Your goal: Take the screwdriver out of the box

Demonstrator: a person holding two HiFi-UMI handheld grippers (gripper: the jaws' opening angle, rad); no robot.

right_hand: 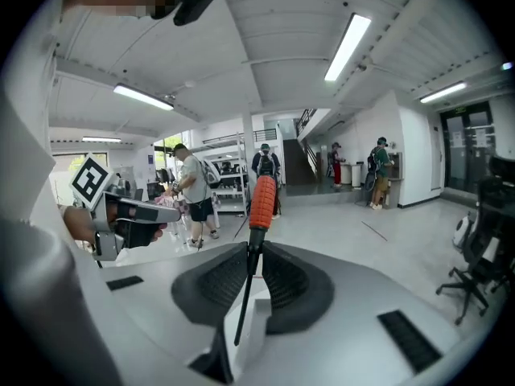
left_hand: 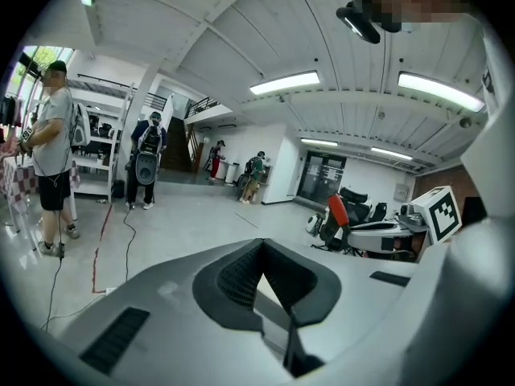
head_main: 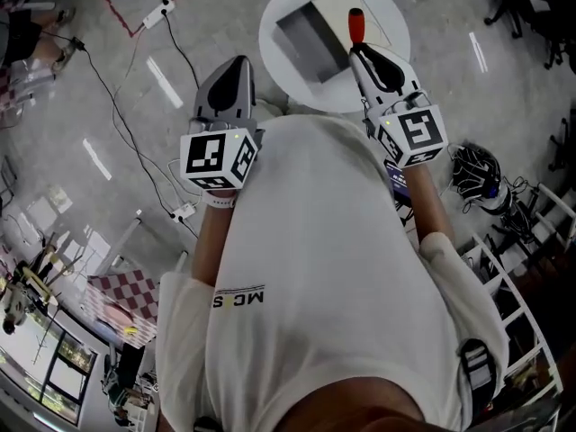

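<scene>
My right gripper has its jaws clamped on the thin dark shaft of the orange-handled screwdriver, with the handle poking out past the fingertips. The tool is in the air, outside the open grey rectangular box on the round white table. My left gripper is pressed closed on nothing and sits level with the right, well apart from it.
</scene>
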